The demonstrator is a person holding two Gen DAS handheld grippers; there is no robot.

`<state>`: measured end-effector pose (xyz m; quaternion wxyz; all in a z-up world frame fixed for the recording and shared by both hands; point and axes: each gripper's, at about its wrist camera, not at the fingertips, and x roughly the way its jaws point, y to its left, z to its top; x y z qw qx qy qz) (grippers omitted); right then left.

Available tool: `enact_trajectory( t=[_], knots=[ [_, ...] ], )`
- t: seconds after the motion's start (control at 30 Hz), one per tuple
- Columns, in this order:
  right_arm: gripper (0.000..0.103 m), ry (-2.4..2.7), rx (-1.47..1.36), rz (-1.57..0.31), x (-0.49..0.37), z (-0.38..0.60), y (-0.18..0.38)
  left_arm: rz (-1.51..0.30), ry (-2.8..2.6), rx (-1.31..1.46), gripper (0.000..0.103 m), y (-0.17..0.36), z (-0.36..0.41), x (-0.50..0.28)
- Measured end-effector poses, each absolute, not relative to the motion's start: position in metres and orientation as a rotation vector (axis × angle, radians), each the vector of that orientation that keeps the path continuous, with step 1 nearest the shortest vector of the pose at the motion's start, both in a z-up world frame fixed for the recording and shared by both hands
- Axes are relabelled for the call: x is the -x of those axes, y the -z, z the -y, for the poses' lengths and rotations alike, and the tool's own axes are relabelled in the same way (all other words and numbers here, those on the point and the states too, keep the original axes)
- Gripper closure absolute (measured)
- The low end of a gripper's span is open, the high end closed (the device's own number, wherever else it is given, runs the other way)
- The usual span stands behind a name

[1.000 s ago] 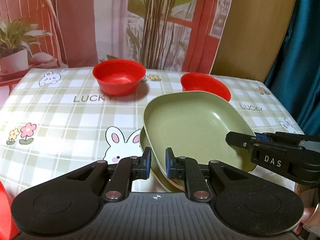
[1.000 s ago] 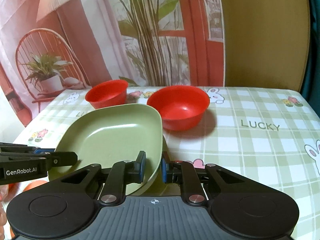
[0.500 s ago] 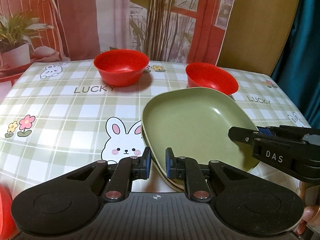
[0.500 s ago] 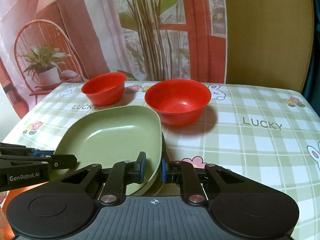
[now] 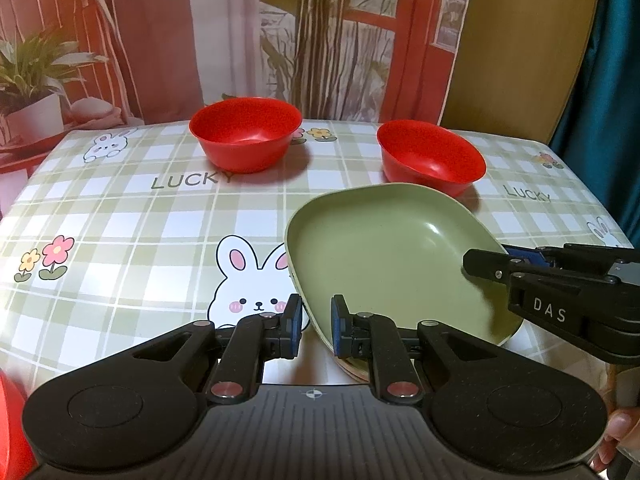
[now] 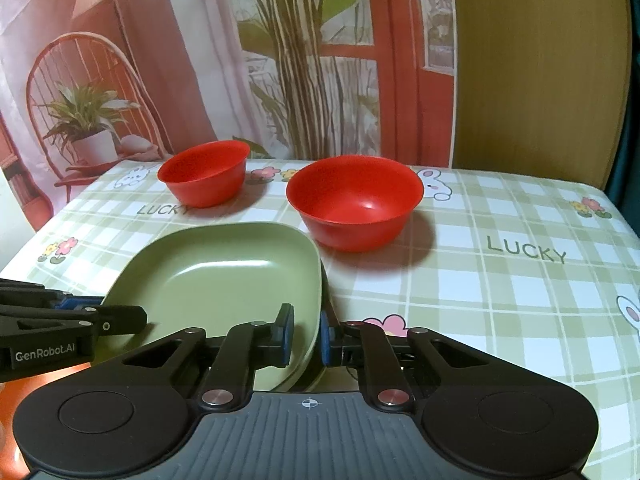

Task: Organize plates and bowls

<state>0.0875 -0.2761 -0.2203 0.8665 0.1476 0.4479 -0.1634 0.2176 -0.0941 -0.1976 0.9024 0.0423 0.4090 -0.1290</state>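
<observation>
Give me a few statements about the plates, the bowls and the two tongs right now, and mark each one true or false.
1. Two red bowls sit on the checked tablecloth: the left red bowl and the right red bowl. True.
2. The green plate is held at its rim by both the left tongs and the right tongs. True.
3. The two red bowls are stacked one inside the other. False: they stand apart, side by side.
4. The green plate has food on it. False: its inside shows bare.
5. The right red bowl stands just behind the green plate's far edge. True.
</observation>
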Motion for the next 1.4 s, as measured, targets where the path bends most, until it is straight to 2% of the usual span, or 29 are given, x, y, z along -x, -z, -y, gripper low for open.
enact_trajectory(
  t=[0.4, 0.53, 0.7, 0.9, 1.2, 1.4],
  knots=[
    [0.094, 0.344, -0.279, -0.925, -0.089, 0.276, 0.219, -0.832, 0.27, -0.08, 0.083, 0.194, 0.093, -0.213],
    [0.086, 0.363, -0.265, -0.912, -0.085, 0.278, 0.213, -0.827, 0.269, -0.081, 0.083, 0.193, 0.093, -0.211],
    [0.086, 0.37, -0.288, -0.907, -0.078, 0.282, 0.21, -0.824, 0.269, -0.081, 0.083, 0.193, 0.094, -0.21],
    [0.095, 0.363, -0.282, -0.914, -0.075, 0.279, 0.213, -0.828, 0.269, -0.073, 0.083, 0.194, 0.092, -0.209],
    [0.095, 0.377, -0.274, -0.918, -0.071, 0.272, 0.224, -0.83, 0.262, -0.077, 0.083, 0.196, 0.093, -0.209],
    [0.092, 0.387, -0.278, -0.865, -0.065, 0.27, 0.209, -0.82, 0.266, -0.04, 0.083, 0.189, 0.086, -0.207]
  ],
)
